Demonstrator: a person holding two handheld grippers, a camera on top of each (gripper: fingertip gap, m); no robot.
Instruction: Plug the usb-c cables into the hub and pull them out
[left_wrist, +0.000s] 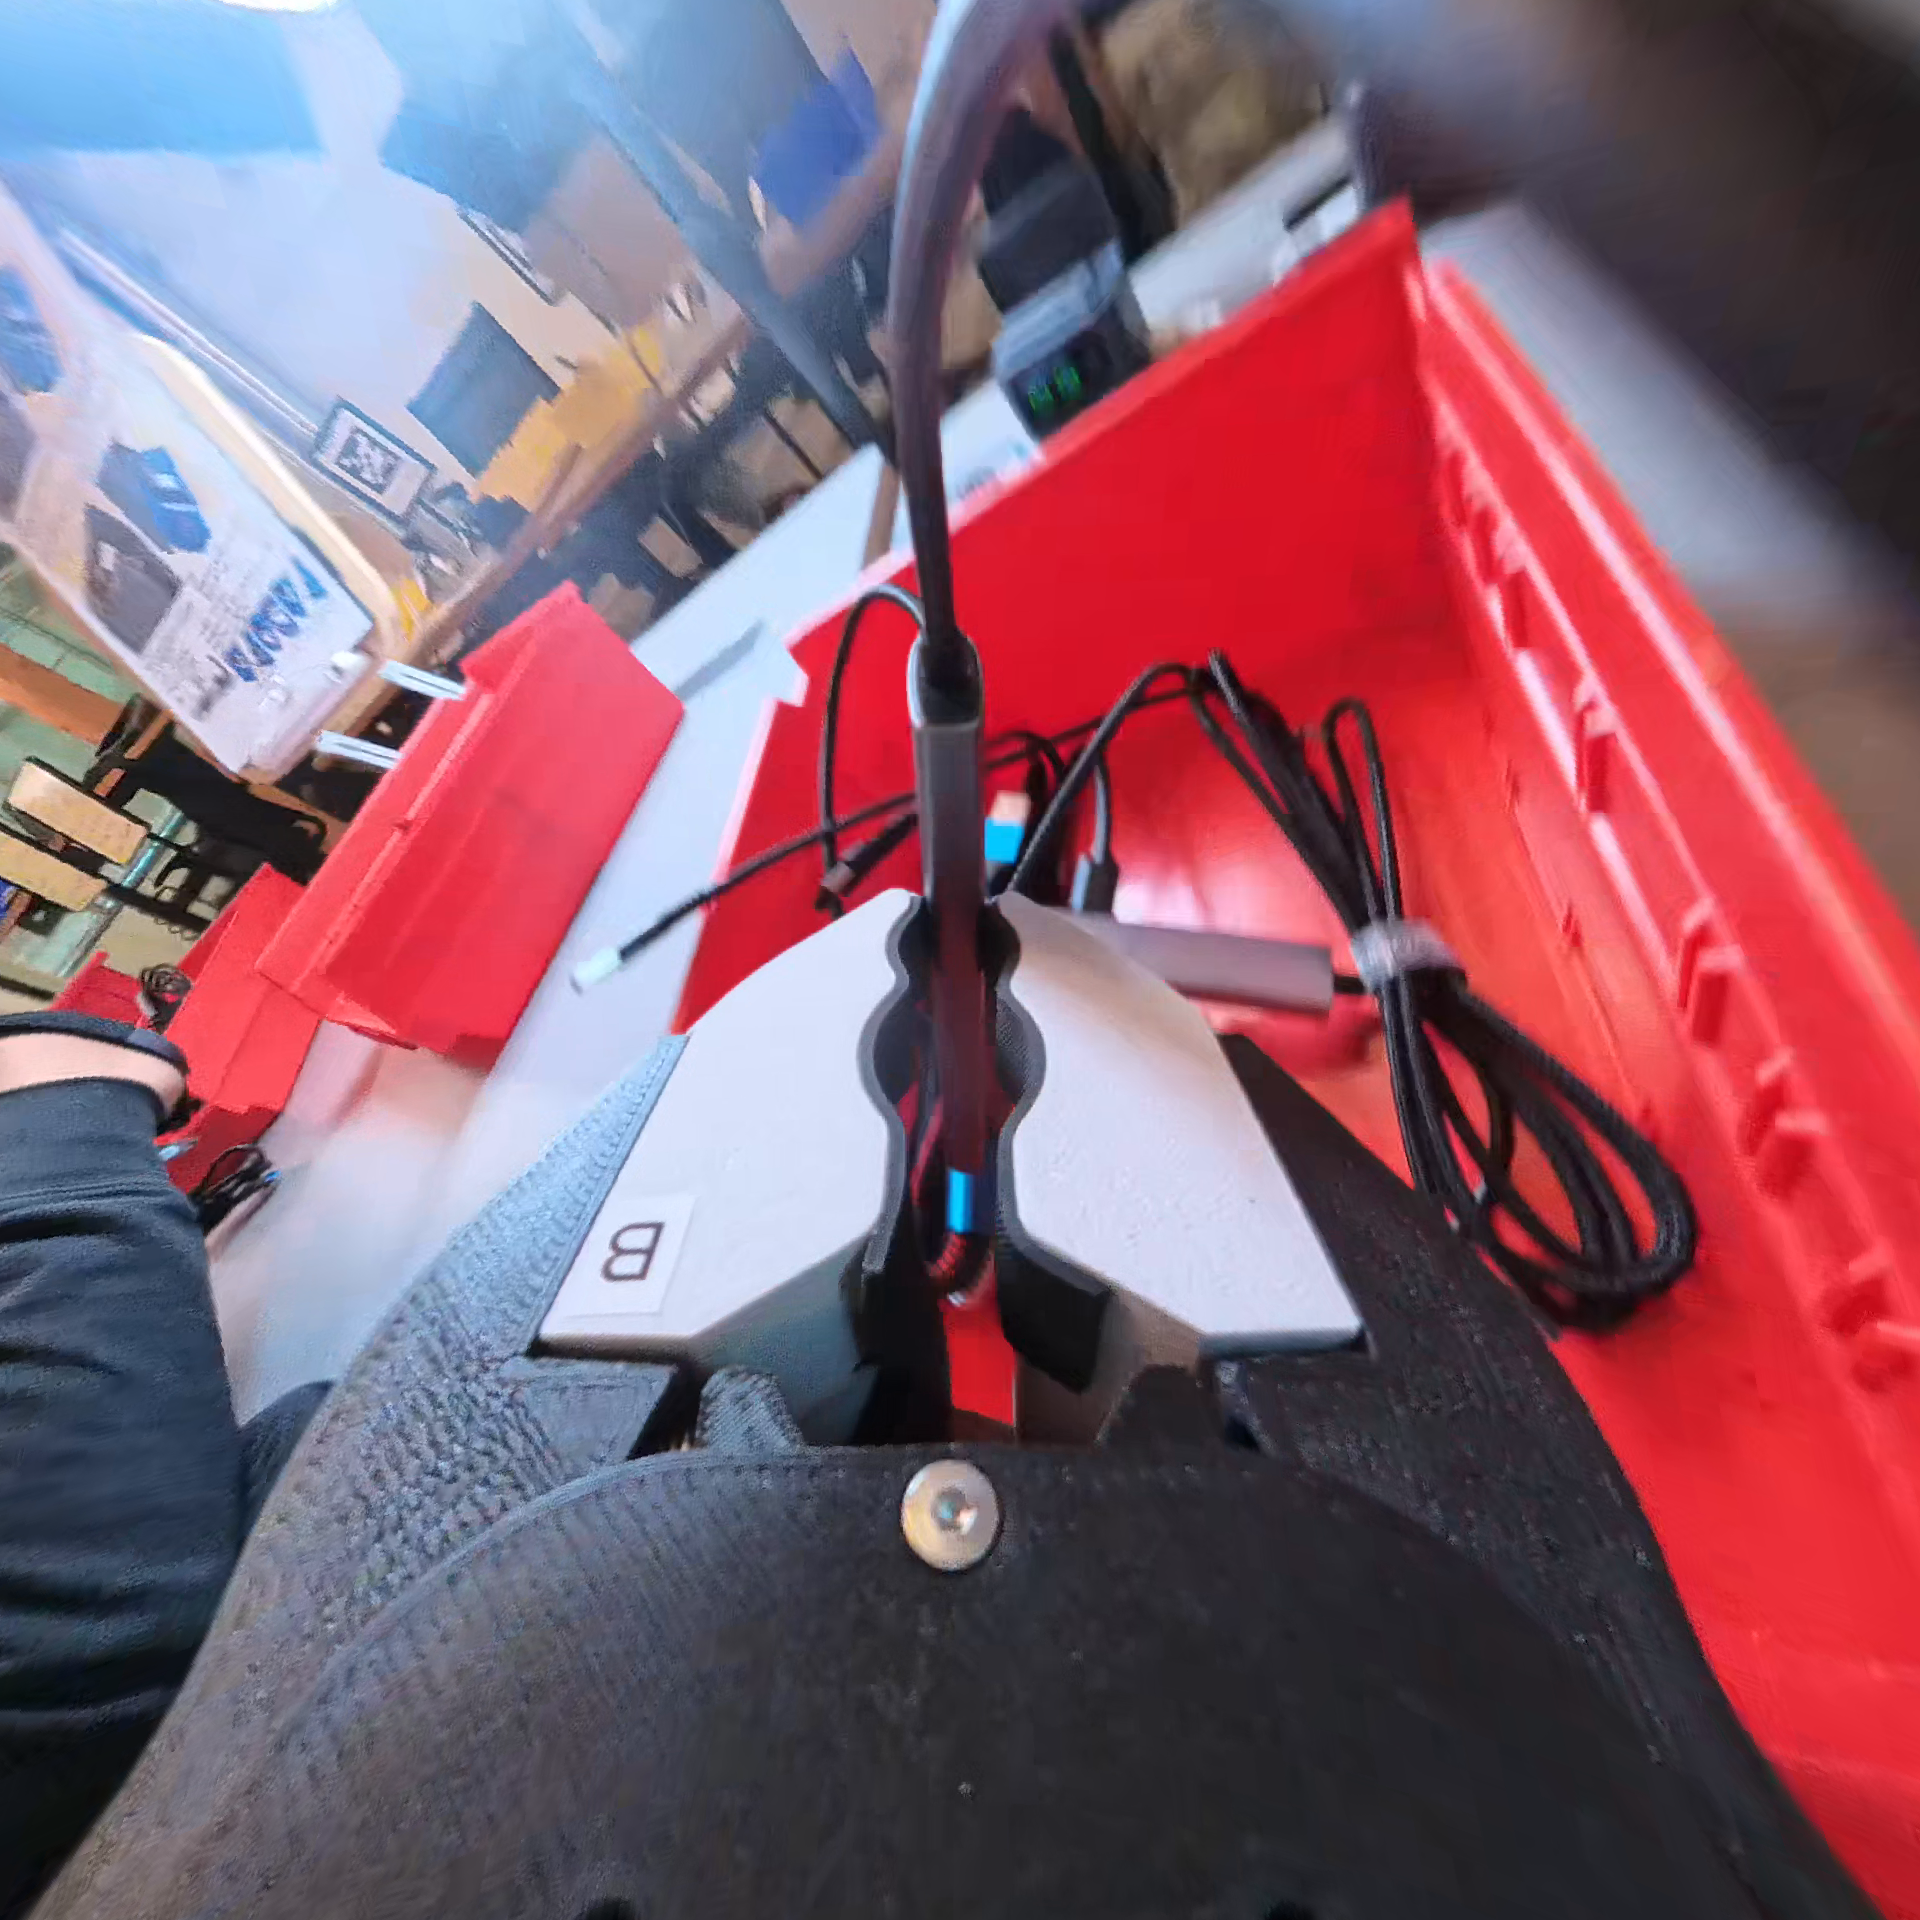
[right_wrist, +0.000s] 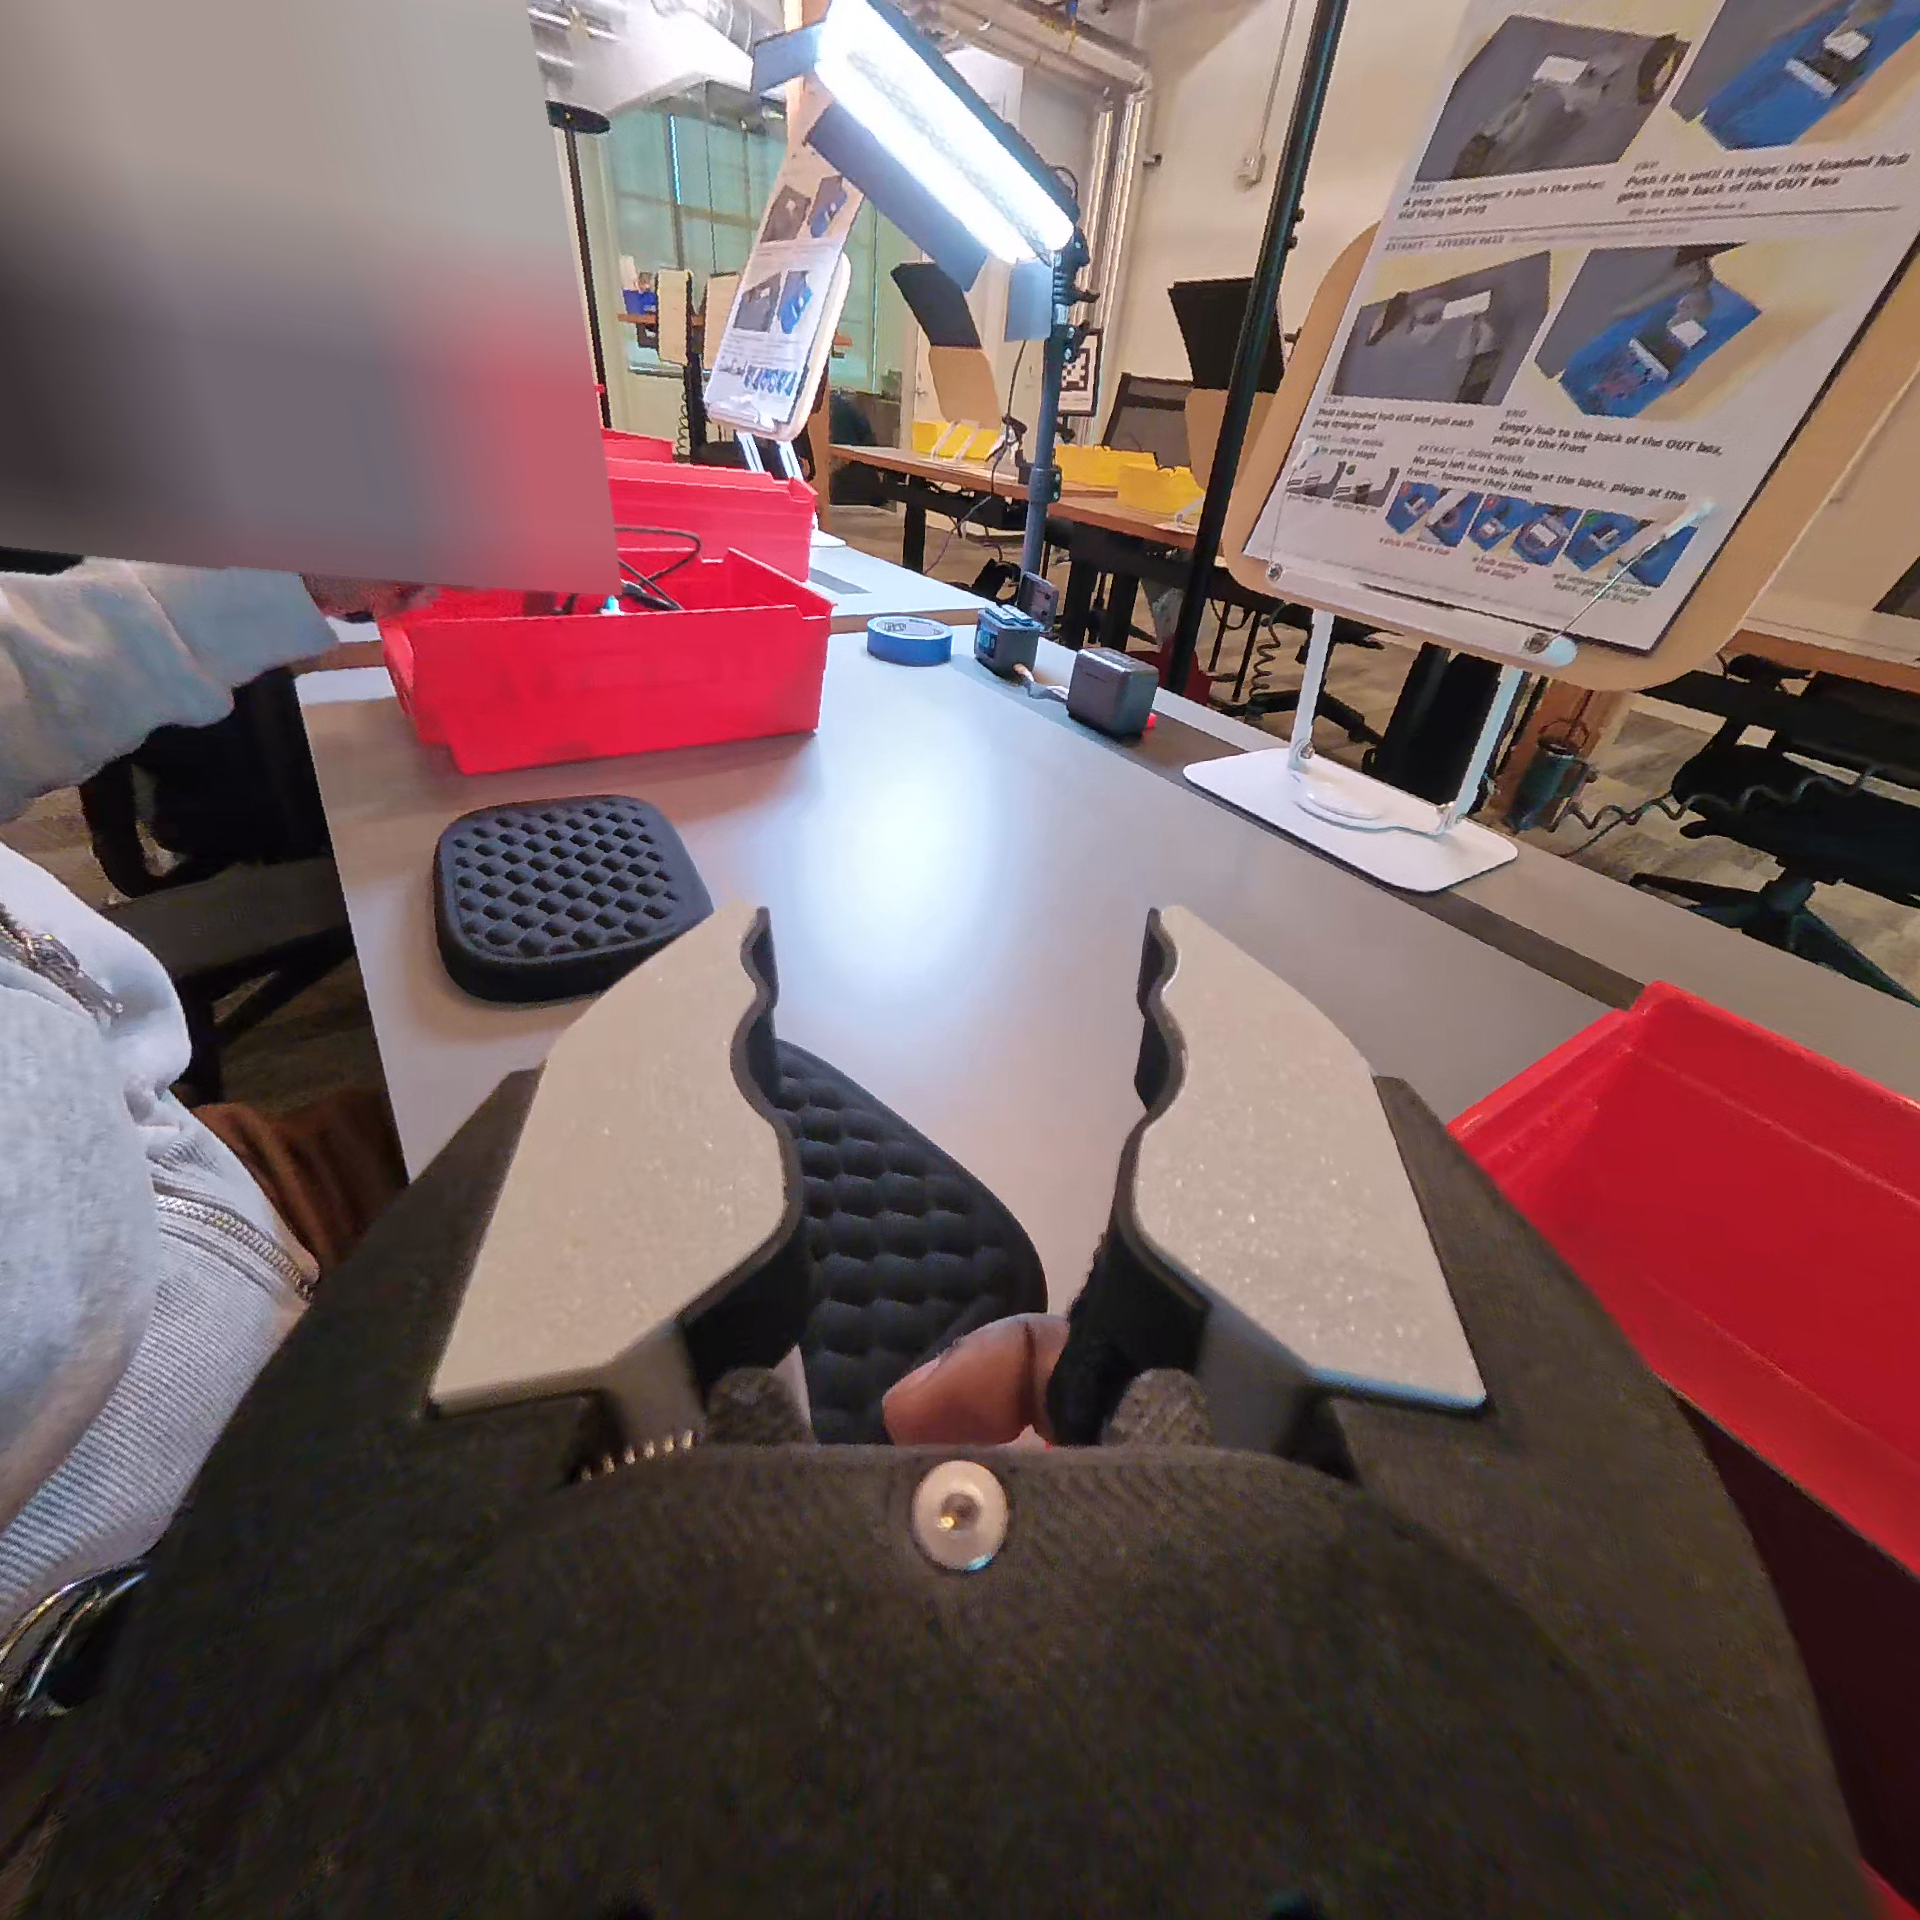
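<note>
**Left gripper clamps the hub over a red bin; right gripper gapes above the bench**

The left gripper (left_wrist: 951, 1039) is closed on a slim grey hub (left_wrist: 951, 831), which stands edge-on between the grey fingers (left_wrist: 769, 1122) and sticks out past their tips. The hub's own dark lead (left_wrist: 920, 364) rises from its far end and arcs out of the top of the view. Low between the fingers, a blue-collared plug (left_wrist: 966, 1200) shows at the hub's near end; whether it is seated cannot be told.

Behind the hub lies a red bin (left_wrist: 1299, 540). Inside it are a second grey hub (left_wrist: 1226, 961) lying flat, a bundled black cable (left_wrist: 1496, 1122) tied with a grey strap, and loose cables (left_wrist: 1049, 790) with a blue-tipped plug among them. Another red bin (left_wrist: 488, 821) sits to the left on the bench (left_wrist: 717, 686).

The right gripper (right_wrist: 956, 997) is wide open and holds nothing, hovering over the bench (right_wrist: 987, 831) and a black padded rest (right_wrist: 894, 1226). A second pad (right_wrist: 561, 894) lies farther off, a red bin (right_wrist: 623, 665) with a cable beyond it, and another bin (right_wrist: 1714, 1195) just to the right.
</note>
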